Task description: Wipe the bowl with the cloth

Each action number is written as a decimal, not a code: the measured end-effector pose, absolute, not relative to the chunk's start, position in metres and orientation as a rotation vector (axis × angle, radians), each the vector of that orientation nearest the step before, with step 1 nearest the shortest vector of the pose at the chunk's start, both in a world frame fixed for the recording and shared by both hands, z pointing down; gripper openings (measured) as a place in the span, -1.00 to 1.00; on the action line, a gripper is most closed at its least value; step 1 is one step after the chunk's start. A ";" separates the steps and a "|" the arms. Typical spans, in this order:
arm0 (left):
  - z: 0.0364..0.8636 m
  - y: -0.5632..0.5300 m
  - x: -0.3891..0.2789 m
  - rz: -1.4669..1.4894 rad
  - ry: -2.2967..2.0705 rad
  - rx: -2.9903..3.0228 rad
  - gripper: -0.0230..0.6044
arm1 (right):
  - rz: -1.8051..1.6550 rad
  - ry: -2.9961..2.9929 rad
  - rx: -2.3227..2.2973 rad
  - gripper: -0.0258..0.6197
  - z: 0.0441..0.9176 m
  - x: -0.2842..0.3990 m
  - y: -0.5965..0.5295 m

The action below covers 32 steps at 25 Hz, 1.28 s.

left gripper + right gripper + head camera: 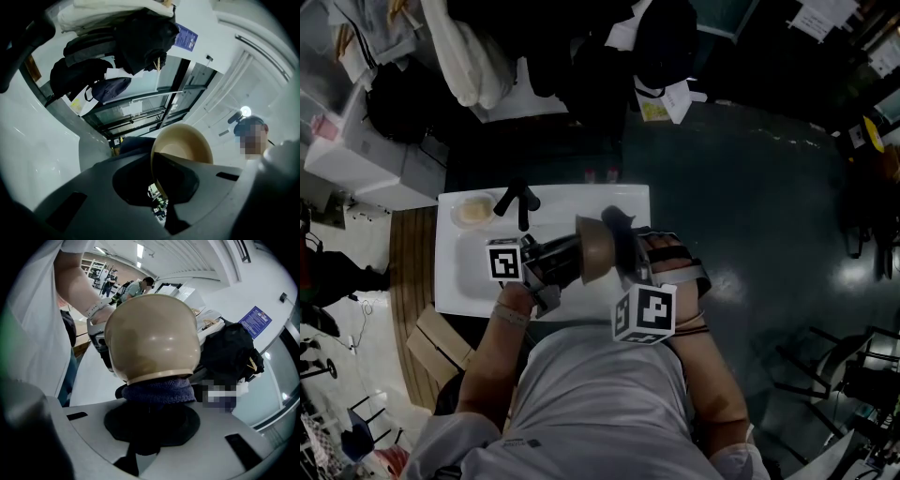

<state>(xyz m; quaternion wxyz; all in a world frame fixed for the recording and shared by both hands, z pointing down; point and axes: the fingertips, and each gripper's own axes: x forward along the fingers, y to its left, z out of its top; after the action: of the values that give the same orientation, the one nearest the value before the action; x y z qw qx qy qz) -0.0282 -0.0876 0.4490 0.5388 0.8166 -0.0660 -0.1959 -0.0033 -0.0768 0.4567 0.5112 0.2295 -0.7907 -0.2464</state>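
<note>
A tan bowl is held on edge in the air above the white sink. My left gripper is shut on the bowl's rim; the left gripper view looks into the bowl's hollow. In the right gripper view the bowl's rounded outside fills the centre. My right gripper is shut on a dark blue cloth, which presses against the bowl's rim from below. In the head view the cloth shows as a dark patch at the bowl's far side.
A white sink with a black tap lies under the grippers, and a second pale bowl sits at its back left corner. Dark bags and clothes hang beyond the sink. Cardboard lies on the floor at left.
</note>
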 end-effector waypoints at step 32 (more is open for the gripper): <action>0.473 -0.103 -0.030 -0.364 -0.389 1.953 -0.87 | -0.348 -2.167 0.804 -0.67 0.423 0.030 -0.077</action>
<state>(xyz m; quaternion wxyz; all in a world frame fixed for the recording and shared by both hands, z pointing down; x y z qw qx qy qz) -0.0298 -0.1026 0.4735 0.5298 0.8182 -0.1631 -0.1524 0.0302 -0.0772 0.4227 0.3913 0.3167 -0.8531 -0.1370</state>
